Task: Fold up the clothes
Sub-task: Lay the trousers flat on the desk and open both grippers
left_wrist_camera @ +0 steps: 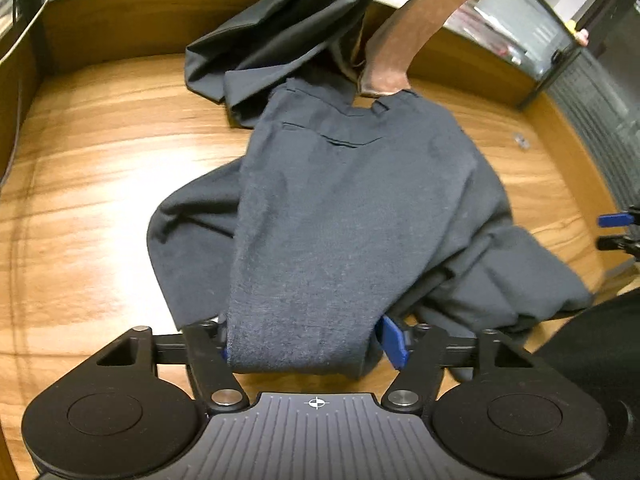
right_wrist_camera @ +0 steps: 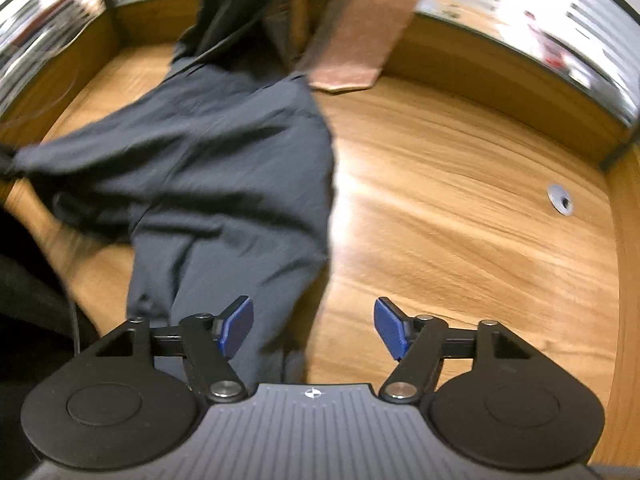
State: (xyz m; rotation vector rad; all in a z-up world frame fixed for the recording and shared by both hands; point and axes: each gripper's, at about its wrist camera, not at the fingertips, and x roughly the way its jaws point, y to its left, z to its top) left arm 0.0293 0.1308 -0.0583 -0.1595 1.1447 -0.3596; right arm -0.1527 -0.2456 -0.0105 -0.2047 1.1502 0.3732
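Dark grey trousers point(left_wrist_camera: 344, 200) lie spread on the wooden table point(left_wrist_camera: 100, 160), waistband and back pocket at the far end. The near end of a folded leg lies between the fingers of my left gripper point(left_wrist_camera: 310, 344), whose jaws stand wide and open; the blue right pad point(left_wrist_camera: 394, 340) stands just off the cloth. In the right wrist view the same trousers point(right_wrist_camera: 224, 168) are blurred and fill the left half. My right gripper point(right_wrist_camera: 314, 332) is open above the cloth's right edge and bare wood. Its fingers also show at the right edge of the left wrist view point(left_wrist_camera: 618, 232).
A second dark garment point(left_wrist_camera: 288, 20) hangs down at the far edge beside a brown sheet-like piece point(left_wrist_camera: 408, 40). Raised wooden walls point(left_wrist_camera: 160, 12) border the table. A round metal grommet point(right_wrist_camera: 560, 200) sits in the tabletop point(right_wrist_camera: 460, 200) at the right. Black fabric point(right_wrist_camera: 24, 300) shows at the near left.
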